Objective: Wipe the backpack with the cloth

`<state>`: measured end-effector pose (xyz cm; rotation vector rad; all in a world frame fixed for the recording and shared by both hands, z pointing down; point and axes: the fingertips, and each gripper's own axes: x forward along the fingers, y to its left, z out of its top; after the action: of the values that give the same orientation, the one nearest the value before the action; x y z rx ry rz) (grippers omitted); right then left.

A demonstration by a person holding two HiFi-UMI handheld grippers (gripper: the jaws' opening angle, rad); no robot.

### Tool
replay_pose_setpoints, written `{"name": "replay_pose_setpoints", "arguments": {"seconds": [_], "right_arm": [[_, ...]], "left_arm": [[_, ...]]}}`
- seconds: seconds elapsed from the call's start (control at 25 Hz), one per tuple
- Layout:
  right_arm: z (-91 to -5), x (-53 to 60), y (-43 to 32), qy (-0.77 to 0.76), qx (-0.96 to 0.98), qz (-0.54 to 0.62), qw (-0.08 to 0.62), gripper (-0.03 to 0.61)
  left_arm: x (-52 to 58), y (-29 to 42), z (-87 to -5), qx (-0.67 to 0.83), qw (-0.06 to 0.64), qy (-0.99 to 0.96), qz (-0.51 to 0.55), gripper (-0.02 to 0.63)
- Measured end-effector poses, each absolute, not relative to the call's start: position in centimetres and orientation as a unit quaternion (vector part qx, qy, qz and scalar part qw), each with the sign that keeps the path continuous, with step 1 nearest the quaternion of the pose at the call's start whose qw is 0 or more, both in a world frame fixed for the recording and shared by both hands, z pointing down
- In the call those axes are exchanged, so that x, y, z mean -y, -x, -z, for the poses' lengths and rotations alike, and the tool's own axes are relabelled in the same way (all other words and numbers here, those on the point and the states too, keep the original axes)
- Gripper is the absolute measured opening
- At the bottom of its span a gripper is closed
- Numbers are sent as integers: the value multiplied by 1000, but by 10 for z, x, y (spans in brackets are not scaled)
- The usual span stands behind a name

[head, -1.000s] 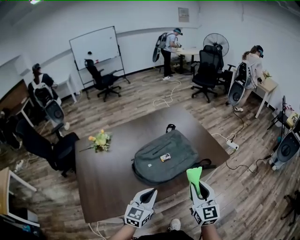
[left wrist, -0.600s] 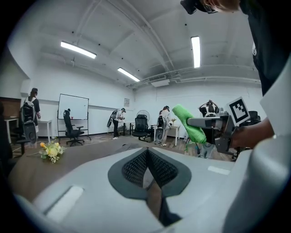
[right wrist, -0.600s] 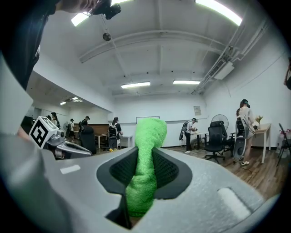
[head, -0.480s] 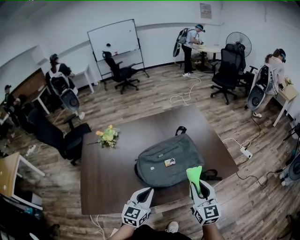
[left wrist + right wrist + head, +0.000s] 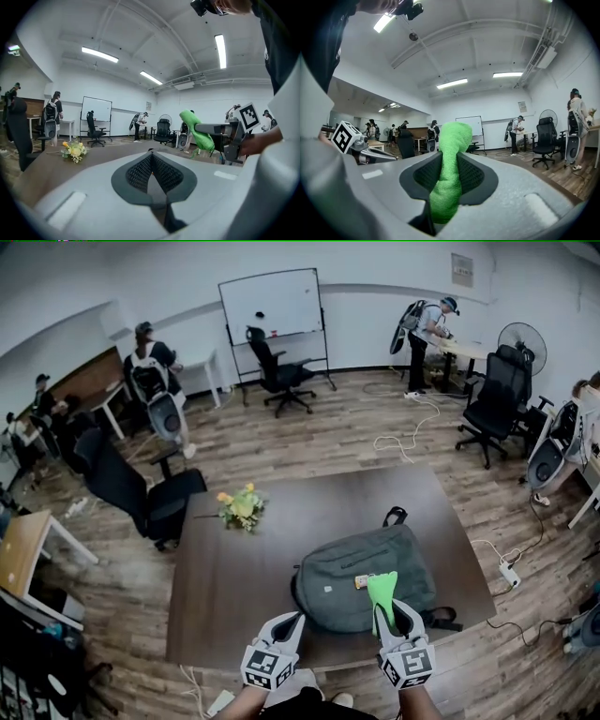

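A grey-green backpack (image 5: 375, 577) lies flat on the dark brown table (image 5: 234, 587), right of its middle, with a small orange tag on top. My right gripper (image 5: 386, 610) hovers over the backpack's near edge, shut on a bright green cloth (image 5: 382, 589) that sticks out past its jaws. The green cloth (image 5: 451, 168) fills the gap between the jaws in the right gripper view. My left gripper (image 5: 289, 622) is held over the table's near edge, left of the backpack, shut with nothing in it. The left gripper view shows the cloth (image 5: 197, 130) and the right gripper beside it.
A small bunch of yellow flowers (image 5: 241, 507) lies on the table's far left part. Black office chairs (image 5: 141, 493) stand left of the table. A power strip and cables (image 5: 508, 570) lie on the wood floor at right. Several people work at desks along the walls.
The head view has swung left, so the table and backpack sit further right in frame. Both grippers have come slightly forward; the cloth now overlaps the backpack's near edge.
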<state>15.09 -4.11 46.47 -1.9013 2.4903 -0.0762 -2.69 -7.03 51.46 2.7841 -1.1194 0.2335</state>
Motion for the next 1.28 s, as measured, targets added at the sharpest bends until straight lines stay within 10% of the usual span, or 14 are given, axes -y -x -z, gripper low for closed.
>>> {"name": "replay_pose_setpoints", "arguments": {"seconds": [1.28], "right_arm": [[-564, 214, -56, 506, -847, 122, -111, 92]], "left_arm": [[192, 99, -552, 468, 116, -873, -75, 20]]}}
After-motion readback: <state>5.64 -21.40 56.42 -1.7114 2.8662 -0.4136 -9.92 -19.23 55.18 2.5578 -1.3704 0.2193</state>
